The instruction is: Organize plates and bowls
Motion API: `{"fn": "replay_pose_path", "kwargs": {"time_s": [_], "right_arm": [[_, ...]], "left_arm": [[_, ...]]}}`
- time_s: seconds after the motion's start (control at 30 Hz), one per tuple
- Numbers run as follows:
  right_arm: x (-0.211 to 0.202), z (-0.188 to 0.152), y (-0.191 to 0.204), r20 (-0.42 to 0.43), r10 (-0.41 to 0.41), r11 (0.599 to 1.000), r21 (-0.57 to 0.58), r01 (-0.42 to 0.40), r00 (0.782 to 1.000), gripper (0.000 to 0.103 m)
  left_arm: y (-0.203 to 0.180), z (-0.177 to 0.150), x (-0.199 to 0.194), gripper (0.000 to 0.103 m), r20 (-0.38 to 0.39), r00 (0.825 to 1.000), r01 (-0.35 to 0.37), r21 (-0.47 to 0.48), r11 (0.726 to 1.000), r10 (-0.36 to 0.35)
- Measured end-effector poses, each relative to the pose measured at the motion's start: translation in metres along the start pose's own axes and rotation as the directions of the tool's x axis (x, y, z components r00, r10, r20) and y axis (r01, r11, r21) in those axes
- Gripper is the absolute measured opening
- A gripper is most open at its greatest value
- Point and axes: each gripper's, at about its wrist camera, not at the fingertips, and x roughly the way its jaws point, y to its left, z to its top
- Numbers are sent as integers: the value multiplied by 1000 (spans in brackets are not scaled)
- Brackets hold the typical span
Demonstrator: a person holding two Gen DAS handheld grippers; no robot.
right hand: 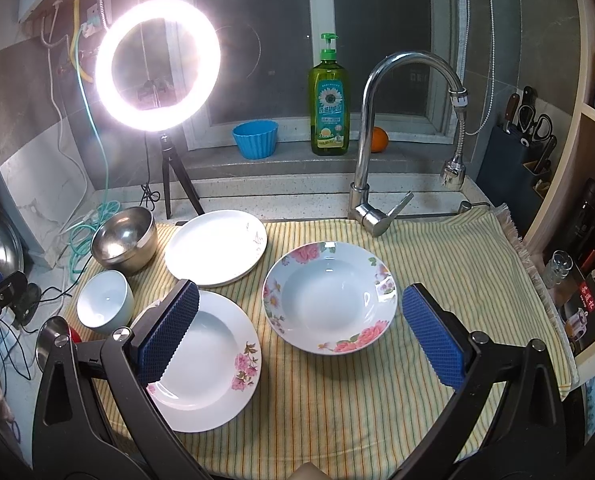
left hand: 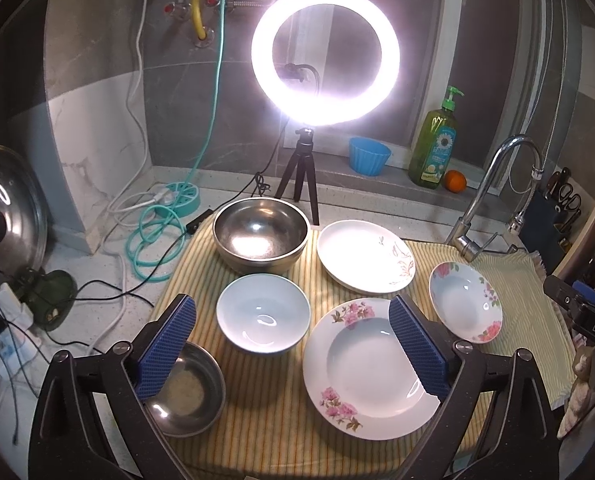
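Observation:
On a striped yellow cloth (left hand: 269, 420) lie a large steel bowl (left hand: 261, 236), a pale blue bowl (left hand: 263, 320), a small steel dish (left hand: 189, 392), a plain white plate (left hand: 365, 256), a pink-flowered plate (left hand: 361, 368) and a flowered deep plate (left hand: 465, 304). My left gripper (left hand: 293, 344) is open and empty, above the blue bowl and pink-flowered plate. My right gripper (right hand: 301, 336) is open and empty, above the deep plate (right hand: 329, 296). The right wrist view also shows the pink-flowered plate (right hand: 209, 364), white plate (right hand: 217, 248), blue bowl (right hand: 105, 306) and steel bowl (right hand: 123, 240).
A lit ring light (left hand: 325, 56) on a tripod stands behind the cloth. A faucet (right hand: 381, 140) rises at the back right. A soap bottle (right hand: 329, 100), blue cup (right hand: 255, 138) and orange (right hand: 379, 140) sit on the sill. Cables (left hand: 153, 240) and a pot lid (left hand: 5, 204) lie left.

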Motion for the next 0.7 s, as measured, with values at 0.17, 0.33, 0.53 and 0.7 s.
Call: {"fn": "replay_pose_path", "kwargs": {"time_s": [0.17,0.33,0.53,0.7], "right_arm": [[6,-7,-7,-8,11,1000,-9,-11,1000,103],[17,-17,-11,-55,39,999,-27,-41,998,93],[36,-36,-14,-170,126,991,-20,-131,977,71],[59,-56,-19,-282,242,970,56,-235,928,53]], "left_arm": [[9,-5,5,90,-24,1000,15,-21,1000,-16],[16,-15,16,79,-90,994,54,-57,997,-59],[7,-36,30,59,-182,973,127,-82,989,-140],[-2,-54,44,51,-251,946,179,-127,976,-207]]}}
